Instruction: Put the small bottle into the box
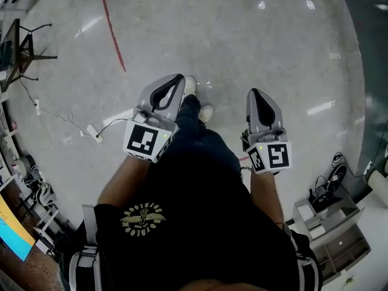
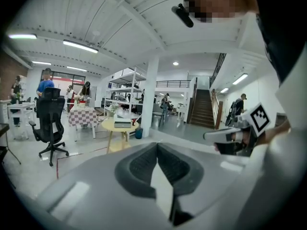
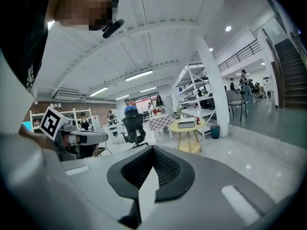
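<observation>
Left tongs (image 1: 177, 79) and right tongs (image 1: 253, 93): both closed, empty, over the floor (image 1: 242, 41). No small bottle made out near them. A yellow counter (image 3: 192, 128) with a grey boxy thing (image 3: 186, 123) stands well ahead. Risk: you arrive with the tongs closed and knock the bottle over.

The person is holding the left gripper (image 1: 177, 79) and the right gripper (image 1: 253, 94) out ahead of the torso, side by side and apart, both pointing forward and slightly down. Each is showing its jaws pressed together, gripping nothing.
</observation>
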Demonstrator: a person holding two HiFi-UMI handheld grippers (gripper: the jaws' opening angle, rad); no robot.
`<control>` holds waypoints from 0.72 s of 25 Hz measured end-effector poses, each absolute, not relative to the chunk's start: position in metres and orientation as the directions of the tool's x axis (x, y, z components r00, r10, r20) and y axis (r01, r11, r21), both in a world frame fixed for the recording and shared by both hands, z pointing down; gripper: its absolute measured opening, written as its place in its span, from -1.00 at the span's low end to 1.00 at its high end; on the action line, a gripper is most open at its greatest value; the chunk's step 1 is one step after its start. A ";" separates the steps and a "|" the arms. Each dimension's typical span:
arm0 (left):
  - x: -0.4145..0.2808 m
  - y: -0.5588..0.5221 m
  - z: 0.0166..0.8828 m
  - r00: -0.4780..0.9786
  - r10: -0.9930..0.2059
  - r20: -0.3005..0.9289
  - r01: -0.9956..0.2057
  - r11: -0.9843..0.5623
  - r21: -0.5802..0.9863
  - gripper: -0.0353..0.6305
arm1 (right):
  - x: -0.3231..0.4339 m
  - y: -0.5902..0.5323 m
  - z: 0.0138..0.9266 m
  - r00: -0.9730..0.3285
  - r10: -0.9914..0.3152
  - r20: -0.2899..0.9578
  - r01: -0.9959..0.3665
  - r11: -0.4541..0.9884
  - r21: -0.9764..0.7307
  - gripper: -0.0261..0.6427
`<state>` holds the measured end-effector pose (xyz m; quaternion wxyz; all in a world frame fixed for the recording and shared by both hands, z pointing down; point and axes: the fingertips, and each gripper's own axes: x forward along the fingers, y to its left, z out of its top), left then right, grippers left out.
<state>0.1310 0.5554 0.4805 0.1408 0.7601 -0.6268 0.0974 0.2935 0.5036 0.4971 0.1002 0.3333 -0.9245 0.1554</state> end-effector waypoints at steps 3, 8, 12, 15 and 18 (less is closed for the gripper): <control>0.132 0.546 0.484 0.205 -0.921 0.331 -0.978 -0.177 0.111 -0.89 | 0.292 0.502 0.501 -0.754 -0.580 0.308 -0.650 0.725 -0.227 -0.90; 0.139 0.537 0.486 0.220 -0.913 0.343 -0.974 -0.189 0.123 -0.89 | 0.298 0.494 0.502 -0.748 -0.579 0.324 -0.656 0.718 -0.232 -0.90; 0.139 0.521 0.481 0.212 -0.919 0.334 -0.976 -0.184 0.114 -0.89 | 0.301 0.475 0.496 -0.744 -0.590 0.313 -0.661 0.718 -0.219 -0.90; 0.116 0.502 0.473 0.214 -0.921 0.326 -0.976 -0.188 0.110 -0.89 | 0.276 0.456 0.484 -0.745 -0.595 0.301 -0.661 0.721 -0.210 -0.90; 0.088 0.478 0.466 0.222 -0.922 0.317 -0.974 -0.197 0.110 -0.89 | 0.244 0.437 0.474 -0.747 -0.596 0.294 -0.658 0.727 -0.198 -0.90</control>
